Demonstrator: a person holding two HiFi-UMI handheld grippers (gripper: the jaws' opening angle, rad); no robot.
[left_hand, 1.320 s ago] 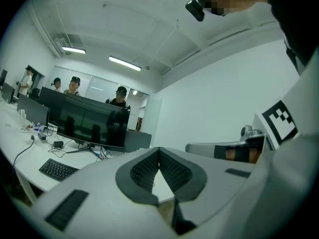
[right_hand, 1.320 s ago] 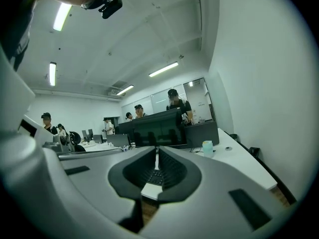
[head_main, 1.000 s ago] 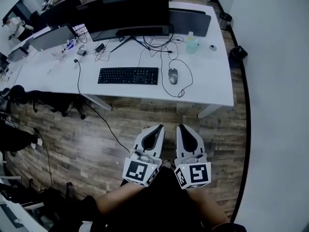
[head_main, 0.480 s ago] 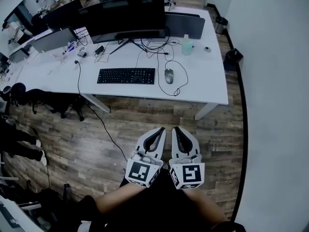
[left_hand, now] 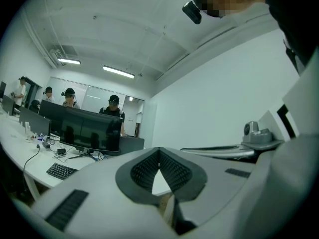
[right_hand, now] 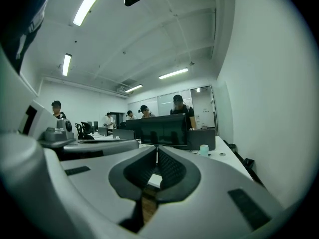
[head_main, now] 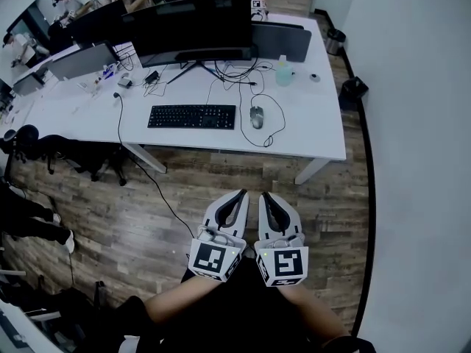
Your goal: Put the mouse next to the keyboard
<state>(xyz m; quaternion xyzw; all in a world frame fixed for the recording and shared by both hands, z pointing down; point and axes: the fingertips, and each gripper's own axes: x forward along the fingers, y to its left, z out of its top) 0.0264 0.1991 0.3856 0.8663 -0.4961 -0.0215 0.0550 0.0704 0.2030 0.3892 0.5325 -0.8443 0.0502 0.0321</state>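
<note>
A grey wired computer mouse (head_main: 256,117) lies on the long white desk (head_main: 316,123) just beside the right end of the flat black keyboard (head_main: 191,116), apart from it by a narrow gap. Its thin black cable loops on the desk on the side away from the keyboard. Behind the keyboard stands a wide black monitor (head_main: 193,26), and a pale green bottle (head_main: 283,72) stands further back and to the right. Both claws hover side by side over the brown wooden plank floor (head_main: 147,197), well apart from the keyboard and on the person's side of the desk. The left claw (head_main: 237,201) is closed with nothing in it, its ribbed tips meeting. The right claw (head_main: 268,201) is likewise closed and empty.
</note>
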